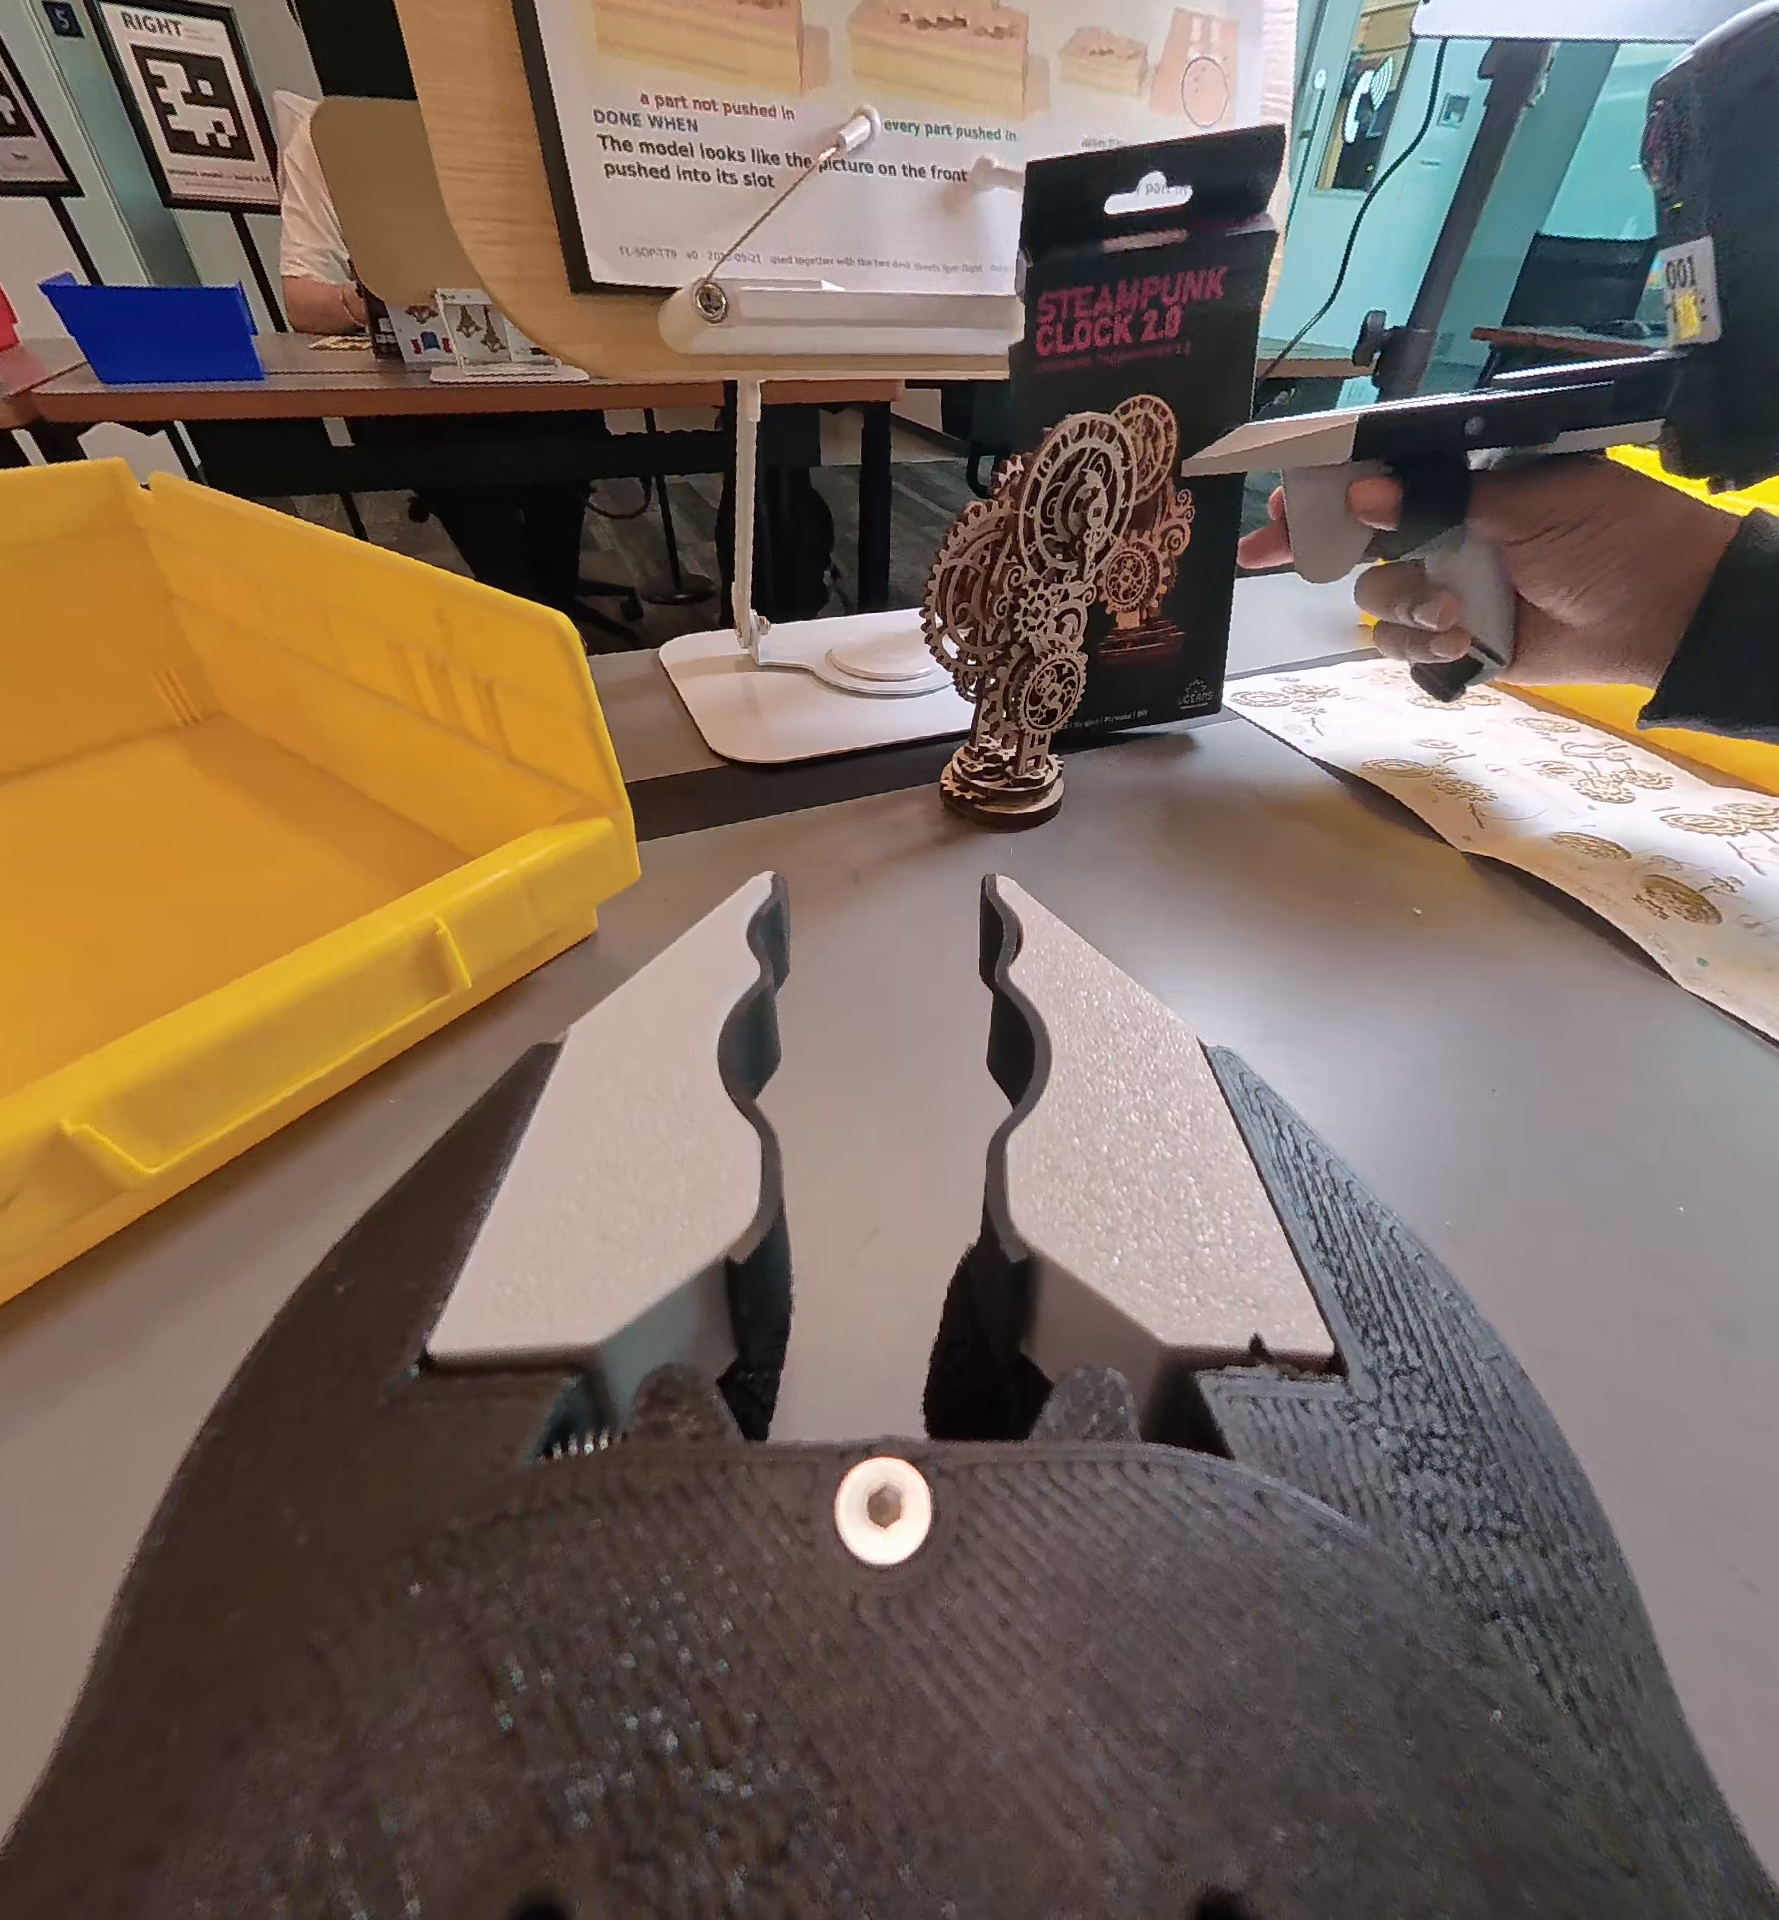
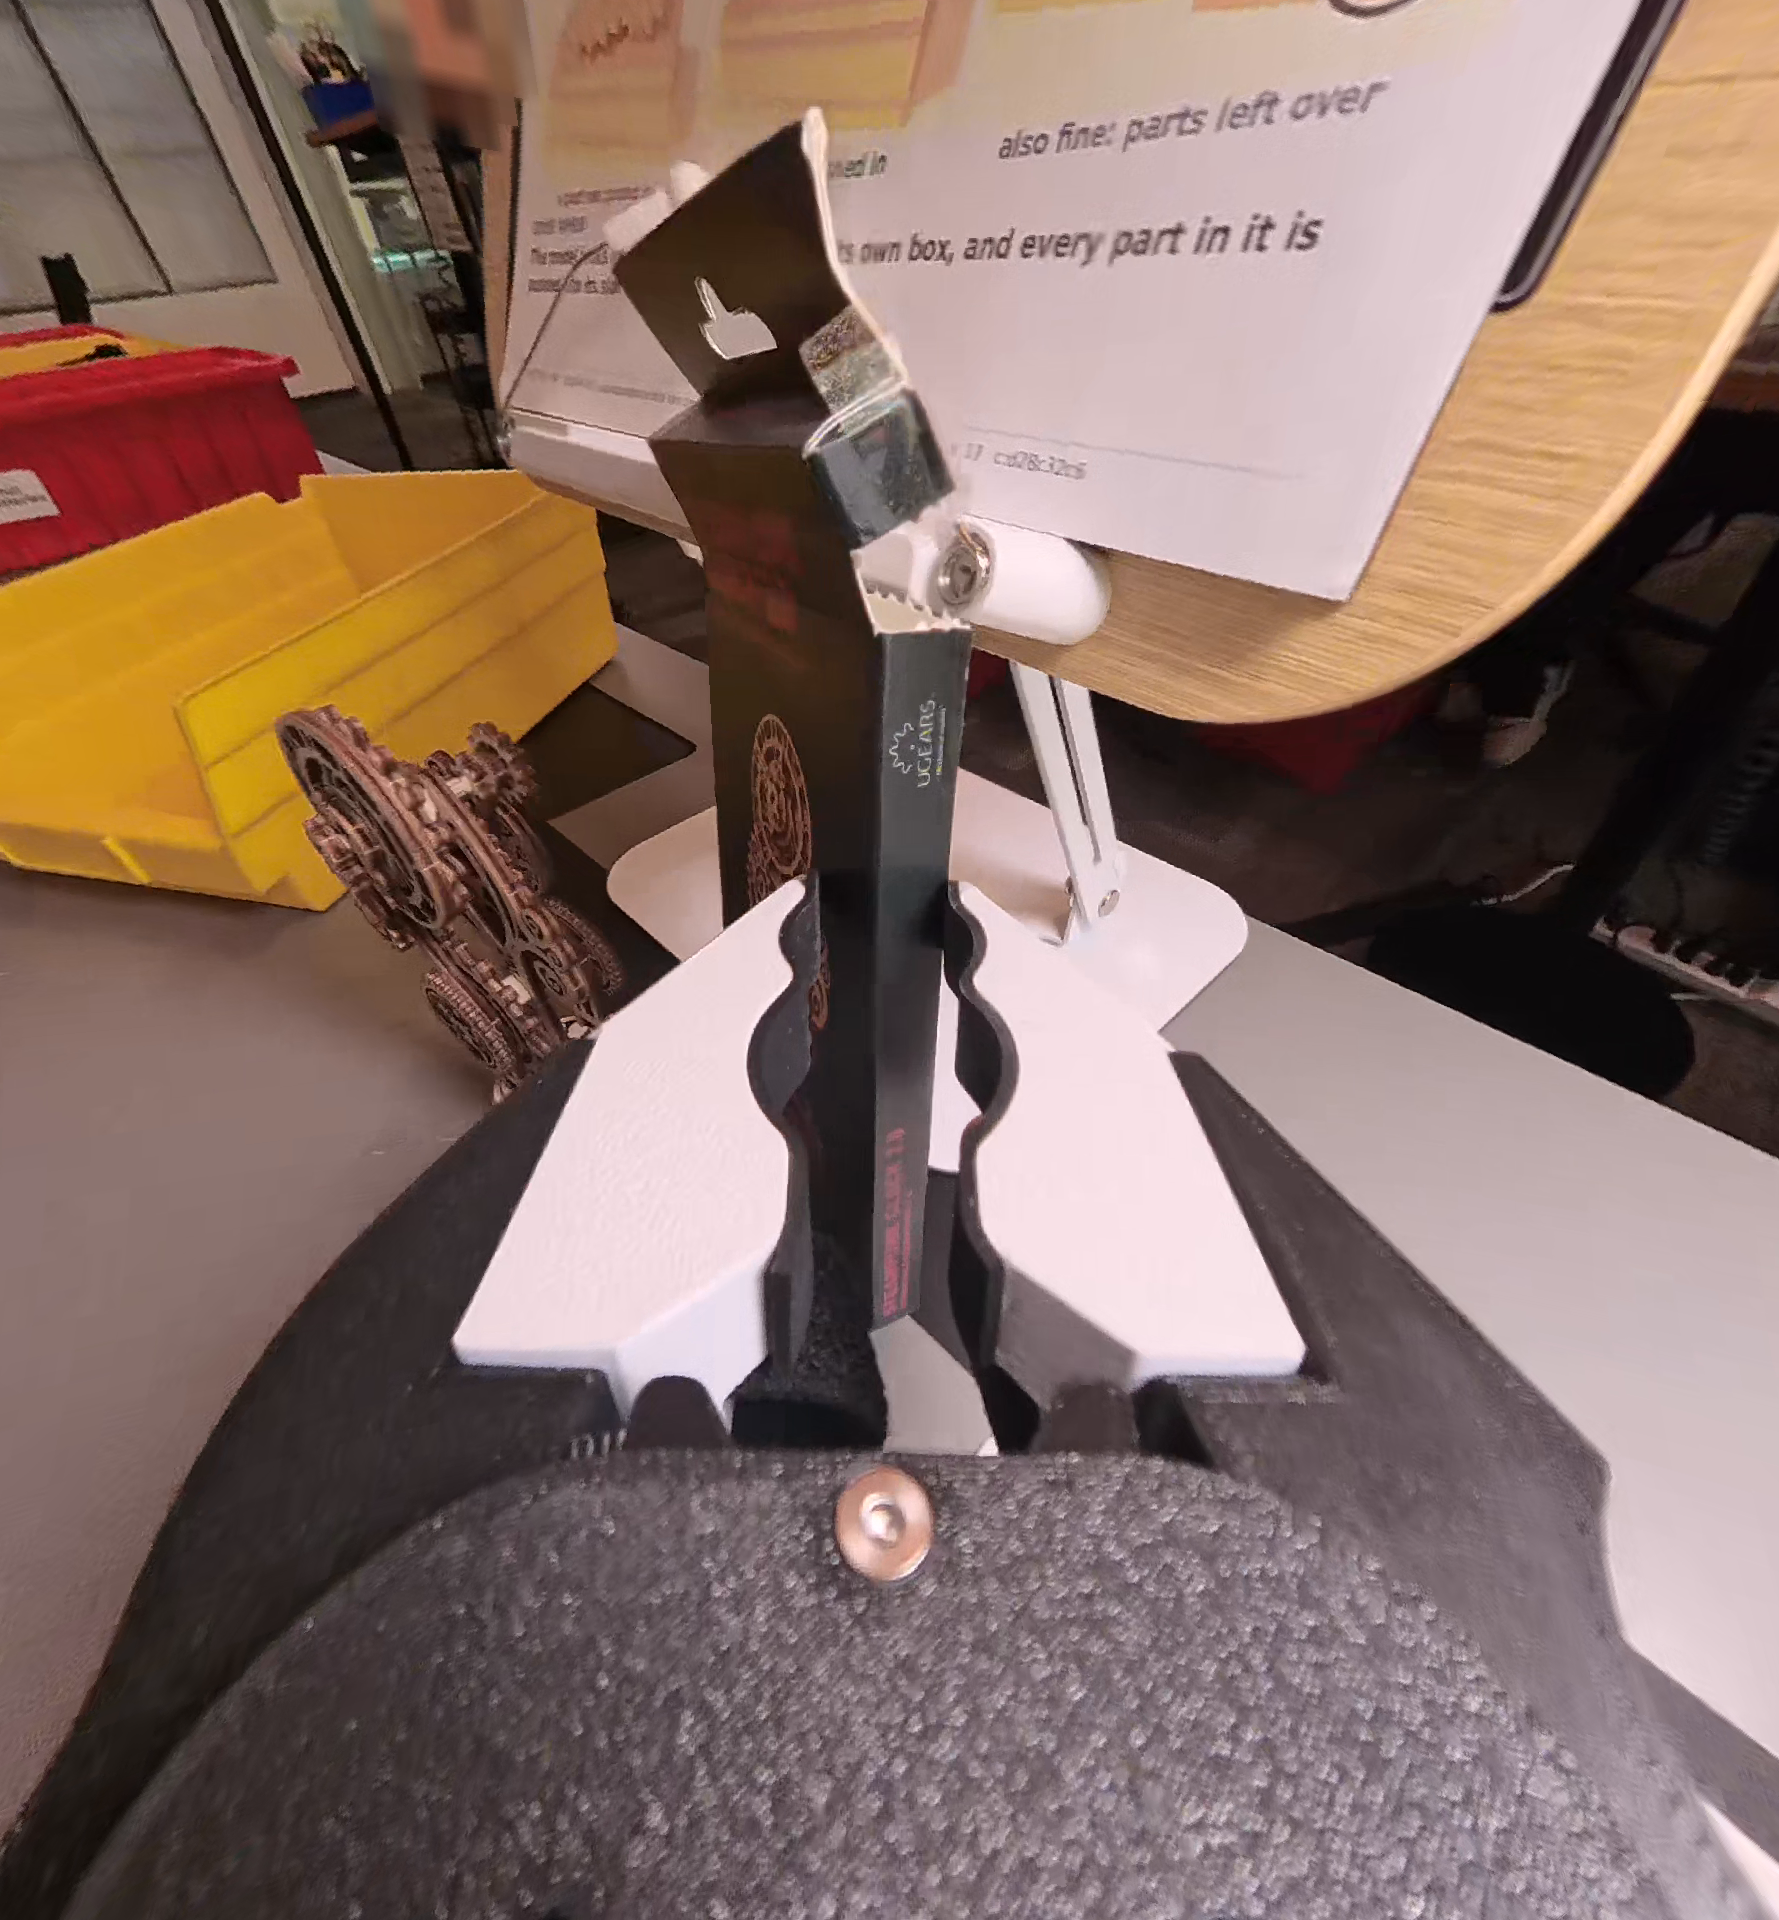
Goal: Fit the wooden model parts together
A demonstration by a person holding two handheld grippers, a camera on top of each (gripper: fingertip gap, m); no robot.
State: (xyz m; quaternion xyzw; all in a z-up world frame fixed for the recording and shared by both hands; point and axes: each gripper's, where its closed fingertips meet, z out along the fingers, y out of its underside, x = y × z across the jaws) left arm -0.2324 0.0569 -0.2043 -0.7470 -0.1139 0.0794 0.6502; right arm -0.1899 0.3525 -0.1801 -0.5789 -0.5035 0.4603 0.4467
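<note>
I am holding the black box [image 2: 869, 935] with my right tongs [image 2: 874, 914], and the best way to do this step is to keep it straight up and move it slowly, because the wooden gear model [image 2: 449, 883] stands just beside it on the gray table [image 1: 1280, 1143] and a bump could tip it over. The box is tall and thin and its torn top flap hangs loose, so I think it could wobble if I squeeze too lightly. My right tongs are partly closed and pinching the narrow side of the box, with a dark pad [image 2: 797, 935] on each side pressed against it. My left tongs [image 1: 885, 894] are spread apart with nothing between them, only bare table, and they point toward the model [image 1: 1041, 623], which stands well ahead of them in front of the box [image 1: 1139, 436]. The model looks all built to me, so I guess the box just needs clearing away. The yellow bin [image 1: 241, 831] sits to my left, and the paper sheet with the pictures [image 1: 1591, 831] lies to my right.
</note>
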